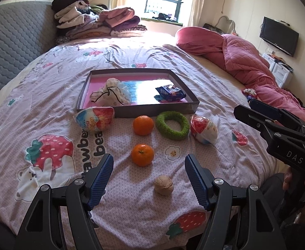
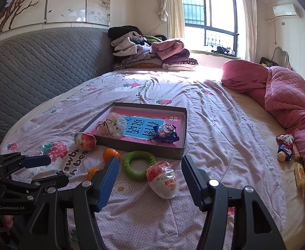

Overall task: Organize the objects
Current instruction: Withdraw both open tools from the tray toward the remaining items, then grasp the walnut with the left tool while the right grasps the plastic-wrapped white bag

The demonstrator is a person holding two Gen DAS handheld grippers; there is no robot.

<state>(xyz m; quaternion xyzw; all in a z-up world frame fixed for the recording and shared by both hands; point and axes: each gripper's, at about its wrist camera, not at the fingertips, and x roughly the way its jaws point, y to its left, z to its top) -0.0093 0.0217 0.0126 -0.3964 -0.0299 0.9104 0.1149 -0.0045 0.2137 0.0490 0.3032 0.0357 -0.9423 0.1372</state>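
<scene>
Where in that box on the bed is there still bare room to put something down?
Inside the box, the middle strip between the drawstring pouch and the blue snack packet is bare. In front of the box it is crowded: egg packets, oranges, green ring.

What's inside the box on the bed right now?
The box holds a white drawstring pouch at its left and a blue snack packet at its right. Whatever lies beneath them on its printed pink floor is covered.

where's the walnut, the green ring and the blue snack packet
walnut (image 1: pixel 164 185), left wrist view, middle of its shell
green ring (image 1: pixel 172 128), left wrist view, near part of its band
blue snack packet (image 1: pixel 170 93), left wrist view, middle of the wrapper
</scene>
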